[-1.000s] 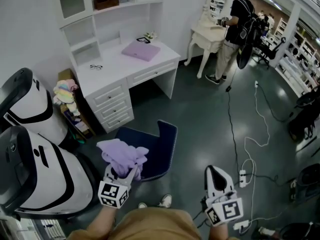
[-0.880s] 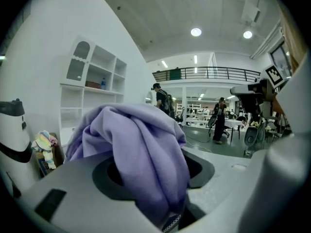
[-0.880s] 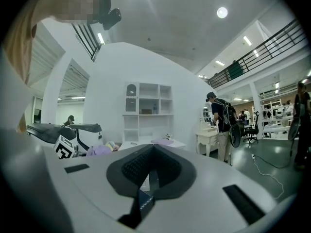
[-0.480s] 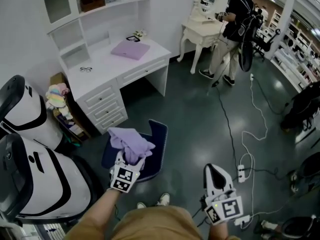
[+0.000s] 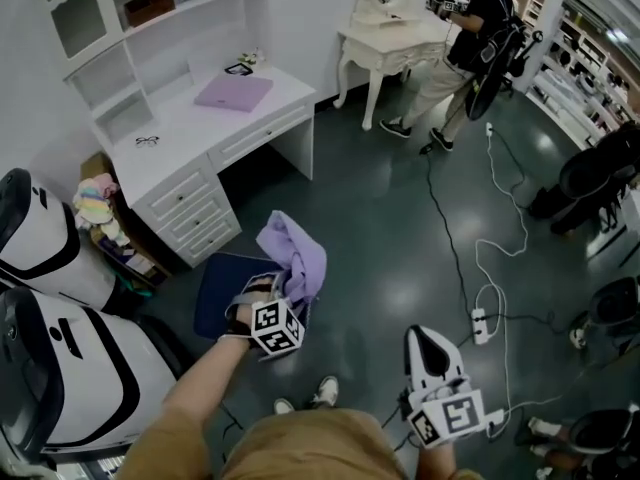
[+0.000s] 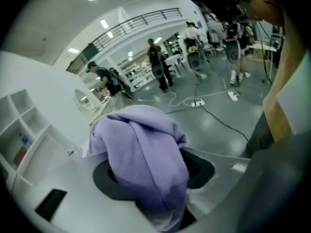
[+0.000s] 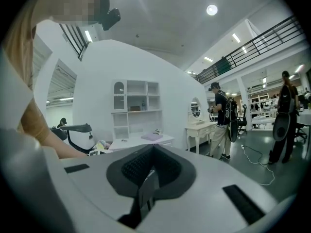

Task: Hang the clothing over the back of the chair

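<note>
Left gripper (image 5: 288,296) is clamped on the lilac clothing (image 5: 295,256). The left gripper view shows the bunched fabric (image 6: 146,159) filling the gap between both jaws, pads pressing on it, with folds spilling out over the top. From the head view the bundle sits at 12 o'clock of the marker cube, over the 3 o'clock edge of the navy chair (image 5: 222,290). Can't tell whether the cloth touches the chair. The forearm comes in from 7 o'clock. Right gripper (image 5: 425,336) is at 5 o'clock of the frame, well apart from the chair and pointing toward 12. The right gripper view shows its jaws (image 7: 148,174) closed together with nothing between them. White desk (image 5: 190,133) with shelves stands at 11 o'clock, with a folded lilac cloth (image 5: 233,92) and glasses (image 5: 147,141) on top. White-and-black machines (image 5: 70,368) are at 8 o'clock. A person (image 5: 470,38) stands by a white dressing table (image 5: 395,38) at 1 o'clock. A cable runs across the dark floor down to a power strip (image 5: 480,323) at 4 o'clock.
</note>
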{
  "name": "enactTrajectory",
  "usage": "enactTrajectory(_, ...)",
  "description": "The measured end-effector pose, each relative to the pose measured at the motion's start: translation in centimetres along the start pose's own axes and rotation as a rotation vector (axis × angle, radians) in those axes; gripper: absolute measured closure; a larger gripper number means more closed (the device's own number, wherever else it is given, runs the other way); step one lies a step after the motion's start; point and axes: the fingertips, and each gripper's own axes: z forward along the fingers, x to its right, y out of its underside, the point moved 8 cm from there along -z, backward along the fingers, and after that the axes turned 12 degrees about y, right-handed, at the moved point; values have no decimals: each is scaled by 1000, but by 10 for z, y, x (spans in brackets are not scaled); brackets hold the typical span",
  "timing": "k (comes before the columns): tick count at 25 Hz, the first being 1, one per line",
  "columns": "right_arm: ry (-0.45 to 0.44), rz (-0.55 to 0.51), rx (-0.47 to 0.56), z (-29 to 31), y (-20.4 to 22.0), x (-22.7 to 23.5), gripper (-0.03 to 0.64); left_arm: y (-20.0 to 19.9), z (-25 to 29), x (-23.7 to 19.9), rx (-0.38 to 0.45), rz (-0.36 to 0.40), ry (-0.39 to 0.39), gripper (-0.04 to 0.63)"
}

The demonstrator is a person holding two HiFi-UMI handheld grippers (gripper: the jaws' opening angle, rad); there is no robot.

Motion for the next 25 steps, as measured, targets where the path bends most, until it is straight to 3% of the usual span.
enactTrajectory(2, 9, 8, -3, 0, 3, 5, 611, -10, 14, 3, -67, 109, 63, 373)
enactTrajectory(4, 16, 15, -5, 0, 5, 11, 611, -17, 26, 7, -96, 134, 130, 373)
enactTrajectory(10, 17, 37, -21, 5, 13, 28, 611, -2, 57, 10, -113, 16, 188, 359)
enactTrajectory(14, -5, 50, -34, 17, 16, 33, 611, -7, 56, 10, -96, 44, 192, 355)
enactTrajectory(19, -33, 54, -32, 28, 16, 31, 611, -13, 48, 20, -6, -55, 328, 249)
enactTrajectory(23, -52, 56, -37, 35, 16, 28, 611, -14, 50, 26, 27, -146, 415, 222)
enactTrajectory(25, -61, 55, -36, 36, 14, 25, 611, -11, 51, 27, 41, -183, 423, 215)
